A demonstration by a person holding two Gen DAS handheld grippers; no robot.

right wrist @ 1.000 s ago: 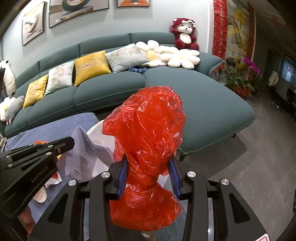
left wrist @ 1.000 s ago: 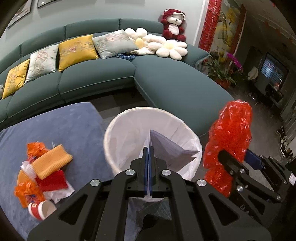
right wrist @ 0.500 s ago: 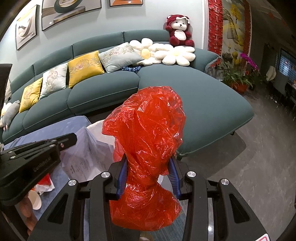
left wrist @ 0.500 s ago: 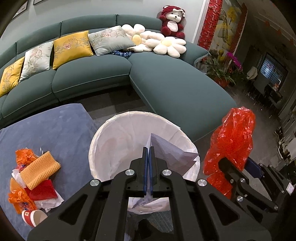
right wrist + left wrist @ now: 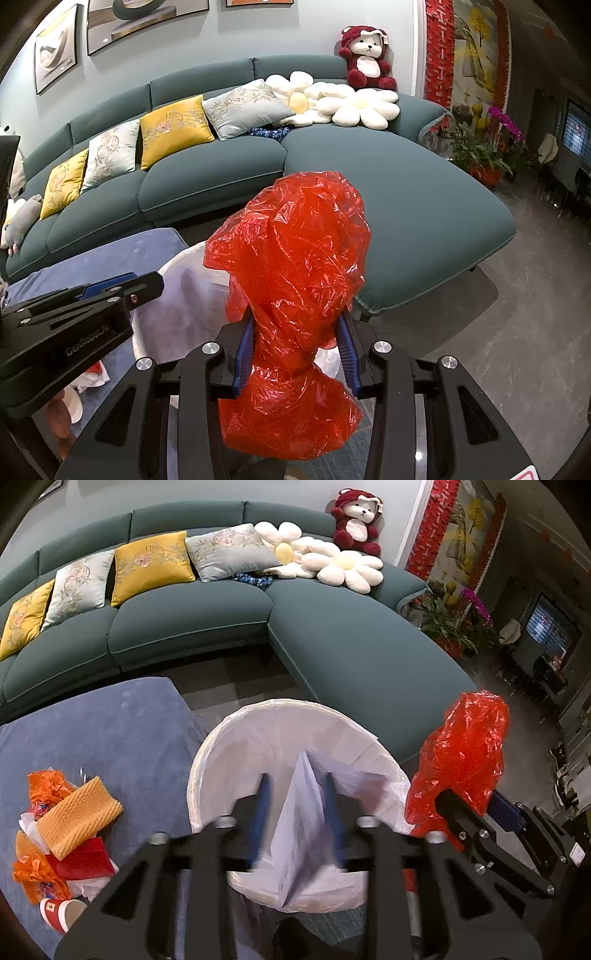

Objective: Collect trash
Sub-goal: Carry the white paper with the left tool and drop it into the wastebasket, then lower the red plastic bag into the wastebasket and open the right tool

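Red crinkled plastic wrapper (image 5: 291,295) stands upright, pinched by the right gripper (image 5: 293,356) just right of the lined bin (image 5: 280,738), while the left gripper (image 5: 295,827), fingers spread, straddles loose white paper (image 5: 306,819) directly above the bin's mouth.

blue rug (image 5: 110,723): trash heap at its left edge | heap: orange corrugated sheet (image 5: 79,814), orange wrappers (image 5: 31,873), red card (image 5: 85,862), white paper, red paper cup (image 5: 61,914) on its side | floor (image 5: 498,350): grey, carries rug and teal sofa (image 5: 207,616)
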